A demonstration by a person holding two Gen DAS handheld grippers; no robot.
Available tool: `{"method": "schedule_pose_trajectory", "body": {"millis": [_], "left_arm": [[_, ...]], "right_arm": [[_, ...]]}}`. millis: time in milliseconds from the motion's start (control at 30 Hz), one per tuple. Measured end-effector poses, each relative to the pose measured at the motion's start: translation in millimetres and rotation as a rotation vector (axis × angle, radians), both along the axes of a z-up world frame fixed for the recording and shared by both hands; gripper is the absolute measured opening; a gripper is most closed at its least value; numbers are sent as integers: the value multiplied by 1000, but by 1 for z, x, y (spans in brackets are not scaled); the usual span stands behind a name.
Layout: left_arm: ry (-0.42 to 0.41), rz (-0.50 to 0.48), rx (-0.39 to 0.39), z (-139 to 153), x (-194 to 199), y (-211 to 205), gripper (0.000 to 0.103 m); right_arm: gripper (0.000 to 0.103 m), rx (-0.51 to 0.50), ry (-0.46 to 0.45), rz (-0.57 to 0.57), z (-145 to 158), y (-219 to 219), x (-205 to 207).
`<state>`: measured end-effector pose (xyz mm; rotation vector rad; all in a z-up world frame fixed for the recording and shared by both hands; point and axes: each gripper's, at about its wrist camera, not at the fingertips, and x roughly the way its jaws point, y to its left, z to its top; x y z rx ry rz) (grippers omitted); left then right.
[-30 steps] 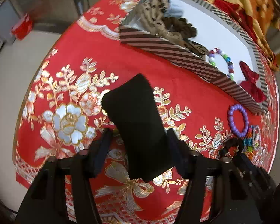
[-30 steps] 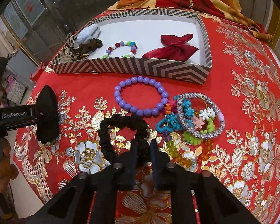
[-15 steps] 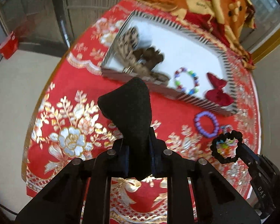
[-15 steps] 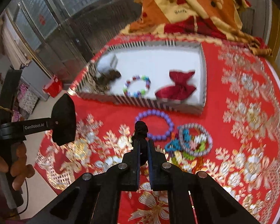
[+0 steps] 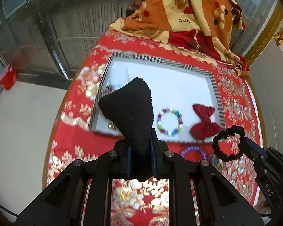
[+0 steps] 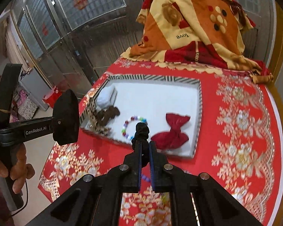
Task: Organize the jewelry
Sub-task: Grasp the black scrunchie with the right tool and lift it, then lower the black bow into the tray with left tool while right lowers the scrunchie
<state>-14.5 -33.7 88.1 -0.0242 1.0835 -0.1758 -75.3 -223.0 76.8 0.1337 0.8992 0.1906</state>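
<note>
Jaws on the left gripper [image 5: 140, 158] are clenched on a black fuzzy cloth piece [image 5: 131, 111], thick and soft, flaring to a blunt triangular top well above the fingertips. Right gripper [image 6: 145, 157] jaws are clamped on a black scrunchie [image 6: 141, 131], ribbed and ruffled; in the left view it hangs as an open ring off the right gripper's tip, clear of the counter [image 6: 241, 131].

Both grippers are up off the surface, with the red brocade cloth [image 5: 69, 143] below, gold and silver floral weave, slightly glossy. Near-left edge of the counter curves away to pale floor; the right half is bare cloth, plenty of room there. A purple bead bracelet [image 5: 192, 150] lies on the cloth just in front of the tray's near wall, partly hidden behind the left gripper.

Next out is the shallow rectangular tray [image 6: 199, 101], striped black-and-white walls, white flat base. Inside: multicoloured bead bracelet [image 6: 132, 127] near the front wall, dark red fabric bow [image 6: 171, 131] to its right, brown scrunchies [image 6: 107, 114] and a white folded item [image 6: 107, 96] in the left end. Centre and rear of the tray are open white floor.

Beyond the tray, a heaped orange and cream blanket [image 6: 194, 28] fills the counter's far edge. A hand [image 6: 11, 165] grips the left gripper's handle at the left.
</note>
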Motion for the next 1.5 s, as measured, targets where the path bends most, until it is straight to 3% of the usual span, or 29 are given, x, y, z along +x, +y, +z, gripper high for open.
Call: {"method": "schedule_pose_trajectory", "body": {"millis": [500,867,1067,1500], "left_arm": [[11,-35,76,-19,90,-15,15],[95,-54,90,-59,149,-33,15],[149,-76,91,-82,164,-41,15],[187,-52,89,-100,171,-40,18]], "right_arm": [[7,18,51,4,-15,12,101],[7,47,141,-51,-57,-1,159],[7,67,214,-93,-86,-16,172],[7,55,267,-76,-106,-14,182]]}}
